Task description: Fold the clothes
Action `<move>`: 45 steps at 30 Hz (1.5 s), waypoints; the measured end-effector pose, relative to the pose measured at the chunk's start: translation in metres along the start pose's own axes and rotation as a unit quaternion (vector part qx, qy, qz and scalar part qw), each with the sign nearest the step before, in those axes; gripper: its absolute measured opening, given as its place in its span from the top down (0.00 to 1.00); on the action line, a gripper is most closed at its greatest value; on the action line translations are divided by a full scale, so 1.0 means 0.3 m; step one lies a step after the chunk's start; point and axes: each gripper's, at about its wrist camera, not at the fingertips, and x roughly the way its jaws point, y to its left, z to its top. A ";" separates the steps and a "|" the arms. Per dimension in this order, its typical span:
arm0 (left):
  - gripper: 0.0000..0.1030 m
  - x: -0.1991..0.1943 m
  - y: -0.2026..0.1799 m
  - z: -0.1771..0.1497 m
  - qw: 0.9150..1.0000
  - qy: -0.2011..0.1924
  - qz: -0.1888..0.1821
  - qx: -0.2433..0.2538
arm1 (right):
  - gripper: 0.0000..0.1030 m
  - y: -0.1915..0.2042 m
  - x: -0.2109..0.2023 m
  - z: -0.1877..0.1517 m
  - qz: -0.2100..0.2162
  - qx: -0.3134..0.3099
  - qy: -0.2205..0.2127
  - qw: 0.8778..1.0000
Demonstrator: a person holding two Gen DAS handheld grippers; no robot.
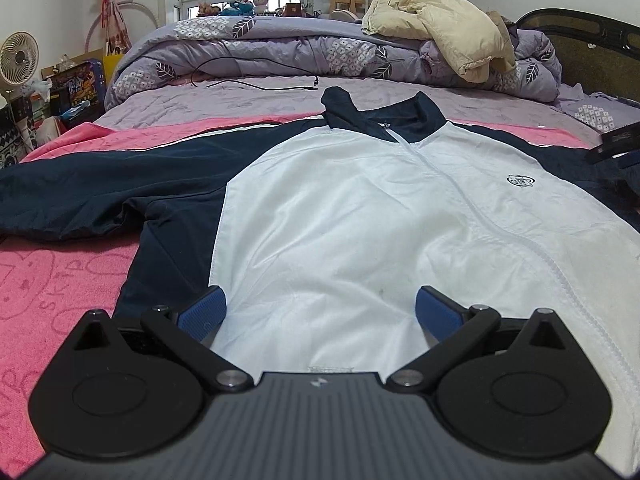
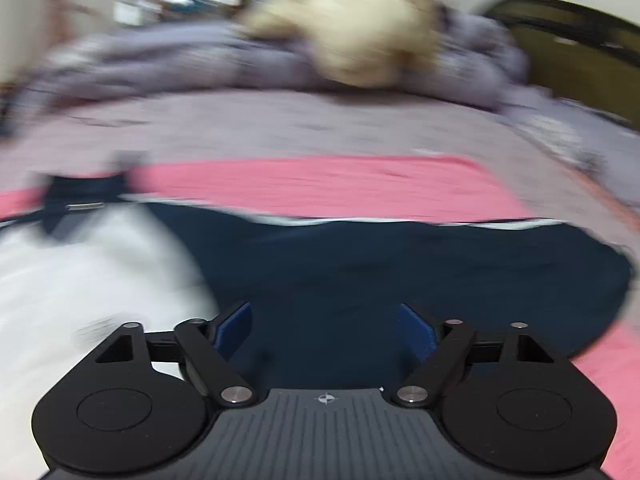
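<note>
**Zip jacket spread flat on the bed**

A navy-and-white zip jacket (image 1: 340, 208) of thin, crinkled fabric lies face up on a pink terry towel (image 1: 48, 280) over the bed (image 1: 240, 100). Its small chest crest (image 1: 521, 180) is too small to read. The left gripper (image 1: 320, 312) hovers over the white hem, ribbed blue fingers (image 1: 202, 314) spread wide, holding nothing. The right gripper (image 2: 325, 326), also spread and empty, hangs over the navy sleeve (image 2: 440, 264); that view is motion-blurred.

A white zip-front jacket with navy sleeves and collar (image 1: 360, 208) lies spread flat, front up. Its white body stretches ahead of the left claw (image 1: 320, 312). One navy sleeve (image 2: 400, 272) lies outstretched ahead of the right claw (image 2: 325, 328).
</note>
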 end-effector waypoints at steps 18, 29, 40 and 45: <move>0.01 -0.318 0.062 -0.088 0.995 0.011 0.092 -0.027 | 0.17 0.056 -0.402 -0.418 0.006 -0.087 -0.005 0.996; 0.00 -0.301 -0.129 -0.136 0.994 0.044 0.062 0.073 | 0.15 0.406 -0.455 -0.603 0.191 -0.196 -0.020 0.961; 0.00 -0.321 -0.041 0.052 1.000 0.002 0.009 -0.016 | 0.14 -0.036 -0.462 -0.406 0.145 -0.036 -0.038 0.988; 0.00 -0.174 -0.186 0.170 1.000 -0.004 -0.011 -0.020 | 0.14 0.020 -0.250 -0.193 0.184 -0.015 -0.087 0.979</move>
